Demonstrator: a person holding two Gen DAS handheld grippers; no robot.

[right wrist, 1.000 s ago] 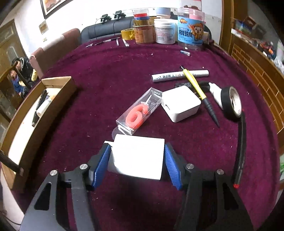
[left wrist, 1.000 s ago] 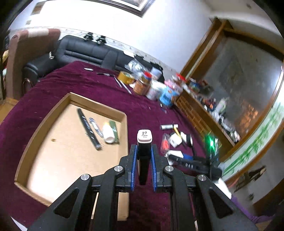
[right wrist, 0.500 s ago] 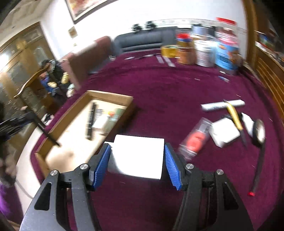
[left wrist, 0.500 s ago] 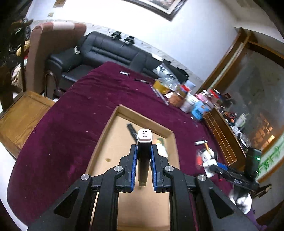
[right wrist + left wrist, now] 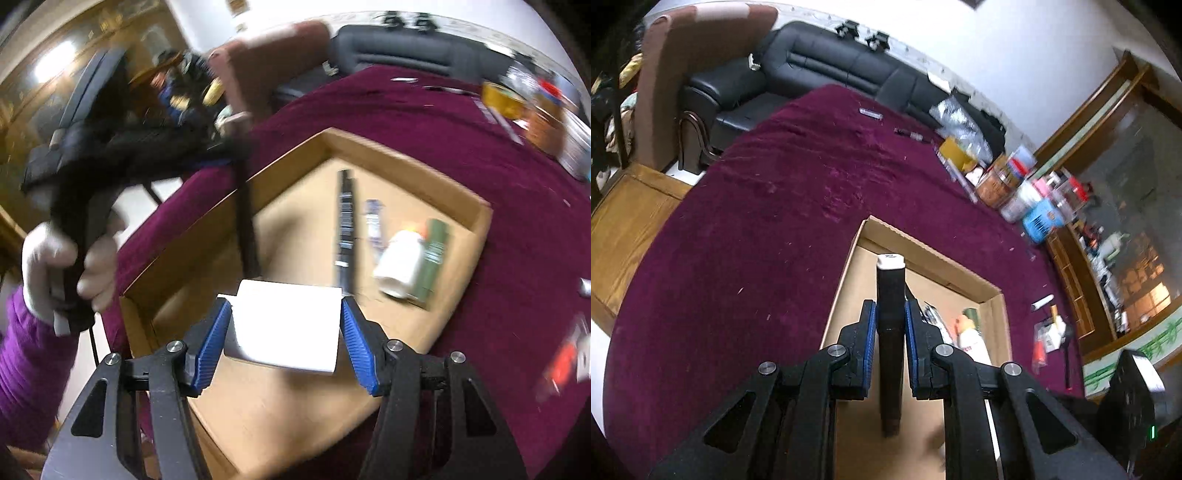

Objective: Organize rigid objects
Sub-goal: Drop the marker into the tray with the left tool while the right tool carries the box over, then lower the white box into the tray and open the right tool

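Over the cardboard tray [image 5: 476, 236], both tools carry a load. Left tool [image 5: 890, 332]: blue pads closed tight on a black marker [image 5: 889, 354] with a white cap, cap end pointing away from the camera, lower end hanging above the tray floor. From the right wrist view the same marker [image 5: 246, 229] reads as a dark stick tilted over the tray's near-left side; whether its tip touches the floor is not clear. Right tool [image 5: 286, 328]: pads spread wide and clamped on both sides of a white box [image 5: 286, 325], held over the near part of the tray.

Already lying in the tray: a long black bar [image 5: 345, 225], a thin silvery pen-like item [image 5: 373, 225] beside it, a white bottle [image 5: 400, 264] on its side, and a green tube [image 5: 432, 258] touching the bottle.

The tray sits on the table under a maroon cloth [image 5: 783, 192]. Far right of the cloth: a cluster of jars and tins [image 5: 1027, 184], blurred. A gloved hand [image 5: 64, 266] with a purple sleeve grips the left tool's handle. Black sofa [image 5: 820, 62] behind the table.
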